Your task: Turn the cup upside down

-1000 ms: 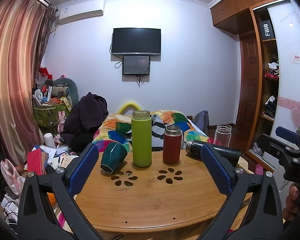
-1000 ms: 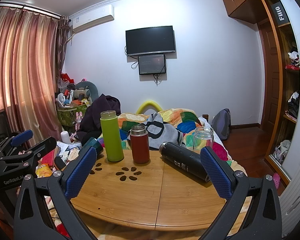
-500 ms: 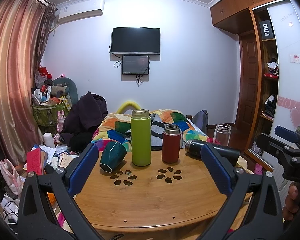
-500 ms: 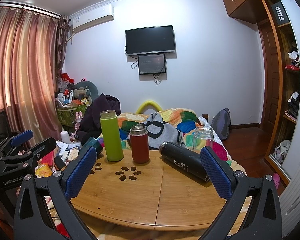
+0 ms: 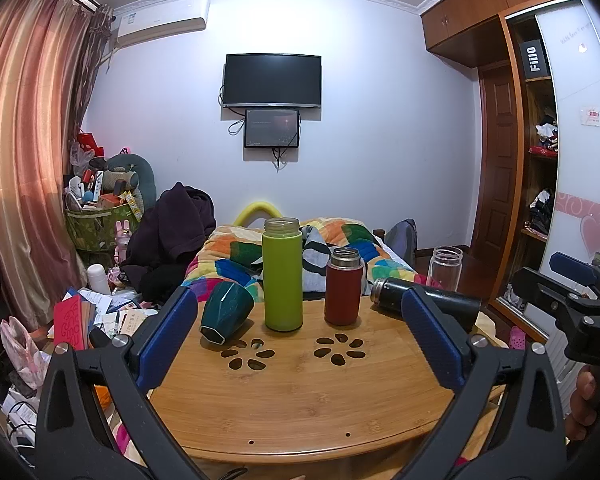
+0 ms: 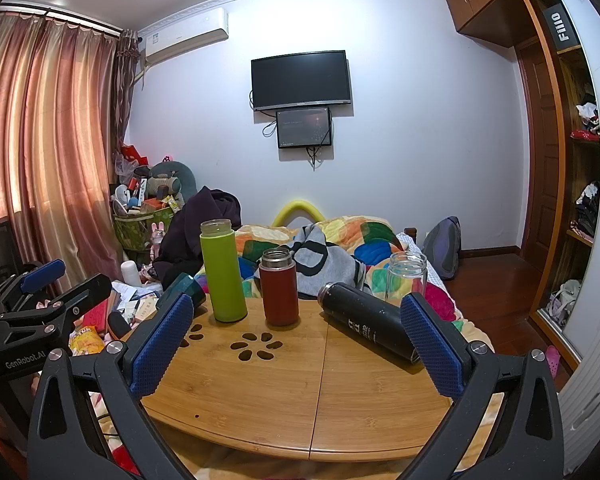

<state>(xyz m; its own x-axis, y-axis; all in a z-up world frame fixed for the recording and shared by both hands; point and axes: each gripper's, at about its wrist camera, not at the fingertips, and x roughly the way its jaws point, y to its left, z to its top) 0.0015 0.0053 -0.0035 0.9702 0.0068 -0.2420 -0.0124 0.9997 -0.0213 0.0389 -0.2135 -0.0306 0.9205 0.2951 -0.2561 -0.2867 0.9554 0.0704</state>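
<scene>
A dark teal faceted cup (image 5: pixel 225 313) lies on its side at the far left of the round wooden table (image 5: pixel 300 408), its base toward me. In the right wrist view it (image 6: pixel 186 286) is partly hidden behind the left finger. My left gripper (image 5: pixel 300 338) is open and empty, hovering over the table's near half, short of the cup. My right gripper (image 6: pixel 296 344) is open and empty, over the table to the right. Each gripper shows at the edge of the other's view.
A tall green bottle (image 5: pixel 282 280), a red flask (image 5: pixel 343 286) and a clear glass jar (image 5: pixel 445 268) stand along the table's far side. A black flask (image 6: pixel 366 322) lies on its side at the right. A bed with a colourful quilt (image 5: pixel 236 260) is behind; clutter (image 5: pixel 100 312) lies at left.
</scene>
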